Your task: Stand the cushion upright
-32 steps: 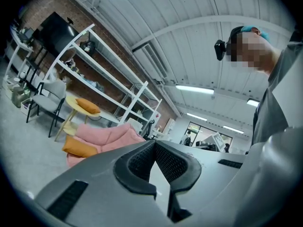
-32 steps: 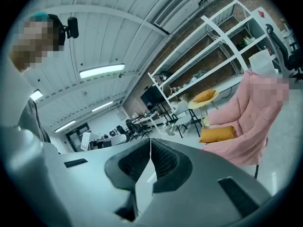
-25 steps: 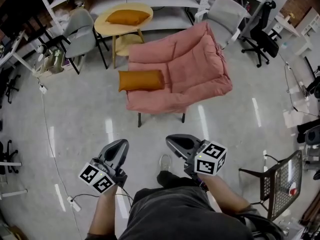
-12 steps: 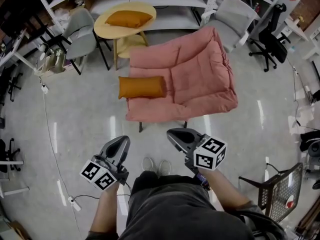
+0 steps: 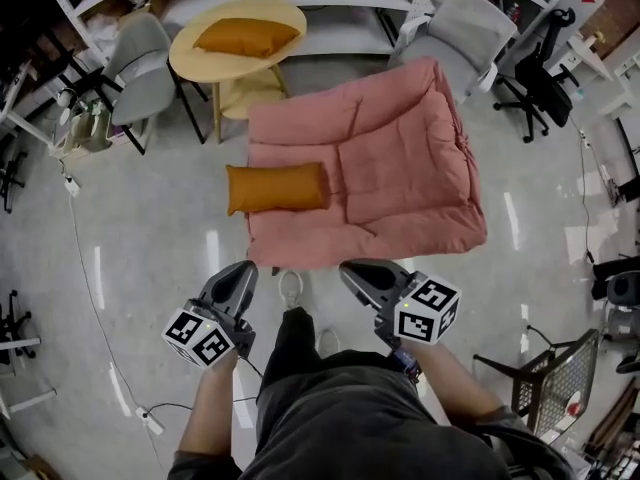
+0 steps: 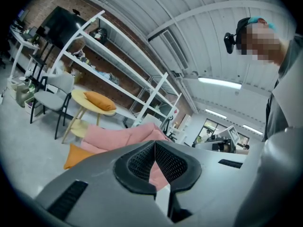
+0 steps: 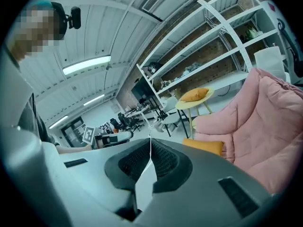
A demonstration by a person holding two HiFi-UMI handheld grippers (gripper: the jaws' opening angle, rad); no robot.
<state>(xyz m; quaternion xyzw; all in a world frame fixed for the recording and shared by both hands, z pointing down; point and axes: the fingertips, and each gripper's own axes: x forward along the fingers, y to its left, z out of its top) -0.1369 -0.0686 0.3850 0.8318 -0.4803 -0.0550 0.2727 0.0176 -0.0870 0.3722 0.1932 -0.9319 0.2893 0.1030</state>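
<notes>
- While it lies flat, the orange cushion (image 5: 277, 188) sits at the left edge of the pink armchair (image 5: 400, 158) seat.
- Second cushion (image 5: 245, 36) rests on round bench (image 5: 185, 55).
- Left gripper (image 5: 242, 270), right gripper (image 5: 352, 269): both pressed together, empty.

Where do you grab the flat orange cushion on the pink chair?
The orange rectangular cushion lies flat, long side crosswise, on the pink padded chair. Probably pinch its two short ends, coming from the chair's front.

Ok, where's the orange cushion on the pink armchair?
Head view: the cushion lies flat on the left edge of the armchair, straight ahead of the left gripper, with the round table beyond it.
</notes>
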